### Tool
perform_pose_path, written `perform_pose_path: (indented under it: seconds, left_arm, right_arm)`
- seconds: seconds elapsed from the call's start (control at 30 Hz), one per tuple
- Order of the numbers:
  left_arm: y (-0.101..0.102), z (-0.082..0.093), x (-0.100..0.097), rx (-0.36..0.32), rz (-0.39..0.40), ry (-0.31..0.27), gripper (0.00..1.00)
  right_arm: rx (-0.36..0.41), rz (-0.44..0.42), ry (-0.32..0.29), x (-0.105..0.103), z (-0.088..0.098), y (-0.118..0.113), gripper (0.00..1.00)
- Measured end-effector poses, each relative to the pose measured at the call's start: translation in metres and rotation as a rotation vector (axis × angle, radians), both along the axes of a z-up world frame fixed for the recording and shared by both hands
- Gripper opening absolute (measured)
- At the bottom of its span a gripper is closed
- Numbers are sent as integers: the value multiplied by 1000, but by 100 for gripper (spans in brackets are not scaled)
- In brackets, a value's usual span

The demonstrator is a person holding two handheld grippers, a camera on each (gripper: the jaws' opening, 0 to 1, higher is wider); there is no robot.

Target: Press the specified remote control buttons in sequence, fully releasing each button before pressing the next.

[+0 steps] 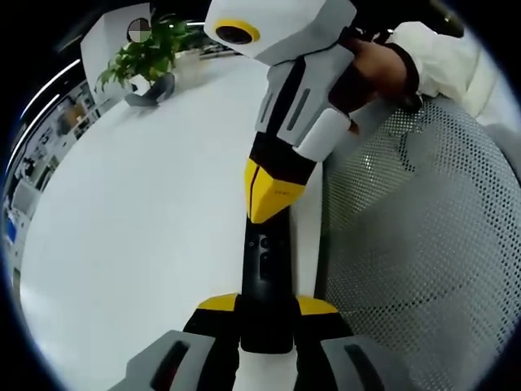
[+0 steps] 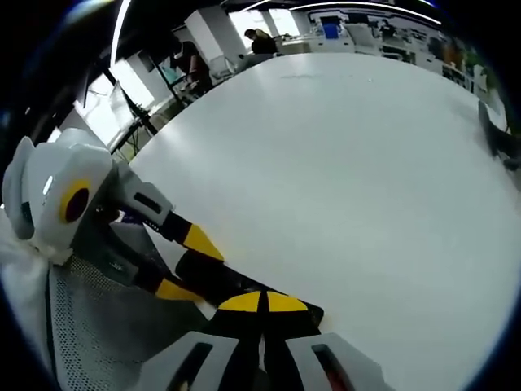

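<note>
Left gripper view shows your left tool (image 1: 264, 314) clamped on the near end of the black remote (image 1: 265, 269), which lies along the white surface (image 1: 146, 236) at its edge by the mesh chair (image 1: 423, 244). Your right tool (image 1: 267, 208), jaws together, points its yellow tip down on the remote's far end. Press straight down, then lift fully clear.

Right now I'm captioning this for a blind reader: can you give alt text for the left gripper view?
A black remote control is clamped in the left gripper over a white table. The right gripper, shut, touches its yellow tip to the remote's upper end. A potted plant stands at the table's far edge.
</note>
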State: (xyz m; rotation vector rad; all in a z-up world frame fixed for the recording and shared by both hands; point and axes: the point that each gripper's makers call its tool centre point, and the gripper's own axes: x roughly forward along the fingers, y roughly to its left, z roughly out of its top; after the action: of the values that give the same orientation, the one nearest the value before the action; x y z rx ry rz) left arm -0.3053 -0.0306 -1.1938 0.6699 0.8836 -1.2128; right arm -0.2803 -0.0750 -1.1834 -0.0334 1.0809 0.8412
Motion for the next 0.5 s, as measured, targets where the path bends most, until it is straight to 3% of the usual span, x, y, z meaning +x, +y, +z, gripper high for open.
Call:
perform_pose_path:
  seconds: [0.2,0.37,0.5]
  left_arm:
    - [0,0,-1,2,3,-6,24]
    - [0,0,-1,9,8,-9,24]
    - [0,0,-1,0,19,-16,24]
  right_arm:
    - [-19,20,-20,-2,1,2,0]
    - [-104,123,-113,-4,-1,3,0]
    - [-142,120,-112,-4,-1,5,0]
